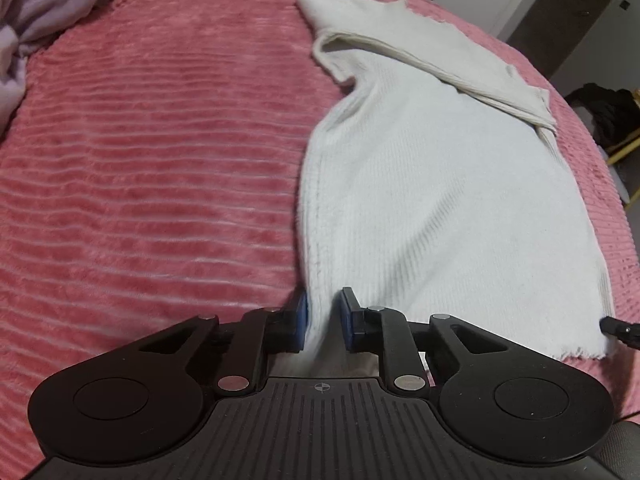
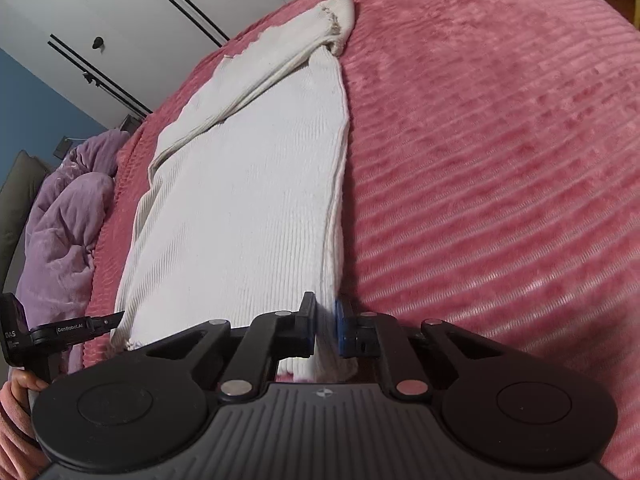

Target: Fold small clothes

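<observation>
L gripper [image 1: 324, 322] pinches sweater [image 1: 420, 200] hem corner at 6 o'clock; R gripper [image 2: 325, 326] clenched on other corner; lift both evenly toward 12, keep hem taut over blanket [image 1: 160, 160].

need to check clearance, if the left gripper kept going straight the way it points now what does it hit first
The white knit garment itself: the left gripper already has its near hem corner between the pads. Beyond its fingertips lies more of the garment, flat on the pink bedspread, probably then the folded sleeve; depth is unclear.

Soft, even indoor light — fisheye bending at edges, slight blur.
</observation>
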### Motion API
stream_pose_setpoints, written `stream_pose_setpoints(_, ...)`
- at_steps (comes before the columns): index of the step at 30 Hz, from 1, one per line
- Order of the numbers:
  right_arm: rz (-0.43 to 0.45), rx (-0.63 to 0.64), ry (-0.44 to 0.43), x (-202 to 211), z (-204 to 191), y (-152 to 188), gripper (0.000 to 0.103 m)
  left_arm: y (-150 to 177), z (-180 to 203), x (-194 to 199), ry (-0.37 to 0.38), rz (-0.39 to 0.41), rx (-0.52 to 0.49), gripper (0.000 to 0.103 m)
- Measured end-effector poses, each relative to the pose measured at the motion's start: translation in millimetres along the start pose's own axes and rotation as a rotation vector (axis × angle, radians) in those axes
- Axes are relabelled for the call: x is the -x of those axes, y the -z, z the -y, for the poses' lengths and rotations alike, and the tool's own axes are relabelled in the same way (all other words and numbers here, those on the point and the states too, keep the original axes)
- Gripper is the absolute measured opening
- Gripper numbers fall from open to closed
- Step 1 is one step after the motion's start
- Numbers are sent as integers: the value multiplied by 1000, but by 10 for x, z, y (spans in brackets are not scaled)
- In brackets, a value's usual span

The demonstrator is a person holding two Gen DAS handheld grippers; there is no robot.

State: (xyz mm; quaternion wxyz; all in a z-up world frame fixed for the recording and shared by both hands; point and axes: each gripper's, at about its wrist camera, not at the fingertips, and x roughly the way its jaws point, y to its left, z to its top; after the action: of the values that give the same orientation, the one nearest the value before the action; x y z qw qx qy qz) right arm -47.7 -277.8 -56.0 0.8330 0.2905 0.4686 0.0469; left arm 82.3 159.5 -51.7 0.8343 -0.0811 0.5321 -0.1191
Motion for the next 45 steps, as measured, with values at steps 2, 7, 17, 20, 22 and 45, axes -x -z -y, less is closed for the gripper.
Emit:
stream_pose_setpoints(2, -11, -1, 5, 14, 0, 15, 16, -2, -26, 6, 8, -17, 4, 37)
stream_pose_setpoints(7, -29, 7, 19, 18, -26, 40, 21, 11, -7, -43, 30, -38, -20, 39)
stream_pose_setpoints(17, -46, -127, -147, 38, 3, -223, 7, -373, 34, 191, 263, -71, -12, 10)
stream_pose_setpoints(20, 9, -217, -227, 20, -5, -515, 7, -734, -27, 258, 272, 28, 68, 10)
stream_pose_setpoints(22, 66, -245, -247, -33, -20, -756, 7, -960, -44, 207, 252, 89, 117, 10)
stream_pose_setpoints(45, 248, 251, -4, -802, -157, -1639, 50, -1216, 469, -446, 14, 368, -209, 95)
